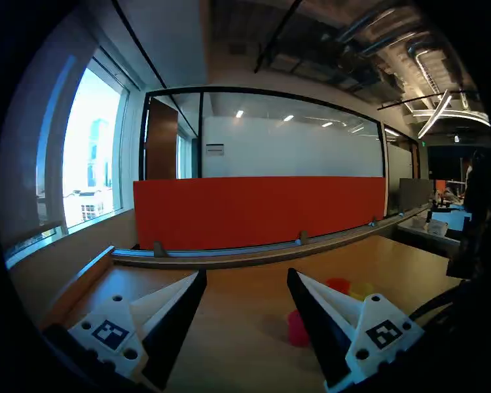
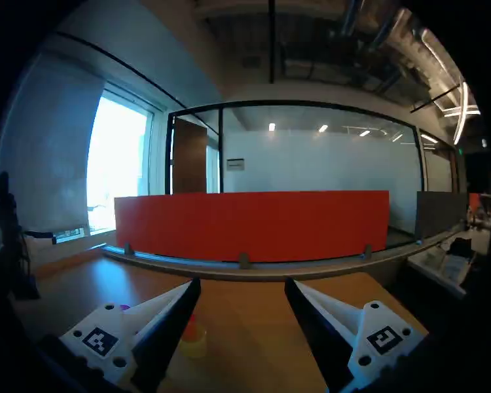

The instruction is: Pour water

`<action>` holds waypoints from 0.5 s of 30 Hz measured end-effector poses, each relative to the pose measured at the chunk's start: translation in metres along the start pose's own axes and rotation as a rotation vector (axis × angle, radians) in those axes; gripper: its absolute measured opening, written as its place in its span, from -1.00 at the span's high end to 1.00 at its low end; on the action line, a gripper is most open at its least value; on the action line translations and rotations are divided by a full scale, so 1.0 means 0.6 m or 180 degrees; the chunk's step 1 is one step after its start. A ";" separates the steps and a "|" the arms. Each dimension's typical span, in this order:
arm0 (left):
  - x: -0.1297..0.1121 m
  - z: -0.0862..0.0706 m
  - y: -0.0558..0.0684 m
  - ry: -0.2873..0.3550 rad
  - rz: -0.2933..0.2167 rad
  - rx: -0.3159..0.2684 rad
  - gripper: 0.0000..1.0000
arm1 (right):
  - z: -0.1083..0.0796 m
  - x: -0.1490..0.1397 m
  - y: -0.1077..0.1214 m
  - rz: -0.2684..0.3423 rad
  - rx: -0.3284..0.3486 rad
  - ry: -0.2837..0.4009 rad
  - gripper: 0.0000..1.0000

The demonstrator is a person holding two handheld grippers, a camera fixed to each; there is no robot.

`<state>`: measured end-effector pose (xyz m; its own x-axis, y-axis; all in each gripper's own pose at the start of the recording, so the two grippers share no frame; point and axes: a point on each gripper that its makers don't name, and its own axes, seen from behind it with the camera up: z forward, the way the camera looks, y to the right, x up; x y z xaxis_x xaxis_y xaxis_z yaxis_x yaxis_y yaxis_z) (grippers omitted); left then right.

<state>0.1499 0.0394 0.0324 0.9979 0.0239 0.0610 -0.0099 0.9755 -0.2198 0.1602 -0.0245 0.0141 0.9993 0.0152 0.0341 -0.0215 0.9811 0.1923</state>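
**A:** Start with the left gripper view. Is there any writing?

**B:** There's a small white sign [image 1: 214, 149] on the glass wall [image 1: 291, 137] above the orange partition [image 1: 258, 209], but it's too small to read. Each finger of the left gripper [image 1: 245, 272] carries one square black-and-white marker [image 1: 110, 333], so two in all. They are patterns, not letters.

**A:** And those tongs?

**B:** Released. The two fingers stand spread apart, with bare table [image 1: 245, 340] showing between them.

**A:** How many cups?

**B:** Three, all on the table on the near side of the partition, below its right half. A pink cup [image 1: 298, 327] is nearest, partly behind the right-hand finger. A red cup [image 1: 337, 283] and a yellow cup [image 1: 362, 288] sit side by side closer to the partition. I can't tell whether any of them holds water. One bright window [image 1: 88, 170] lies left of the partition.

**A:** Now the right gripper view.

**B:** The partition runs across the middle here, with a small sign above its left part, also unreadable. The right gripper [image 2: 242, 281] is released as well, fingers apart over bare table, with two markers.

**A:** And the cups here?

**B:** A yellow cup [image 2: 194, 344] stands below the partition's left half, just beside the left-hand finger. A red-orange thing [image 2: 190, 324] is right behind it or on it, and I can't tell which. A purple sliver [image 2: 124, 306] peeks over that finger. It may be another cup, but too little of it shows to say. A dark stand [image 2: 10, 242] rises well left of the partition.
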 end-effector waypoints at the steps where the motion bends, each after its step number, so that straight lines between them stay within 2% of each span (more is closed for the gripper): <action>1: 0.001 0.001 0.005 -0.0003 0.0010 -0.0052 -0.82 | 0.000 0.002 -0.004 -0.0003 0.0056 0.0006 -0.98; 5: 0.005 0.003 0.027 -0.0025 0.0057 -0.0264 -0.82 | -0.001 0.013 -0.030 -0.0033 0.0330 0.0023 -0.99; 15: 0.025 -0.002 0.089 0.0043 0.0177 -0.0836 -0.82 | -0.022 0.028 -0.124 -0.0221 0.1150 -0.0053 -0.99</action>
<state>0.1642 0.0916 0.0203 0.9970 0.0712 0.0292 -0.0493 0.8826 -0.4676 0.1793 -0.0950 -0.0124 0.9982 -0.0551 0.0240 0.0341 0.8483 0.5285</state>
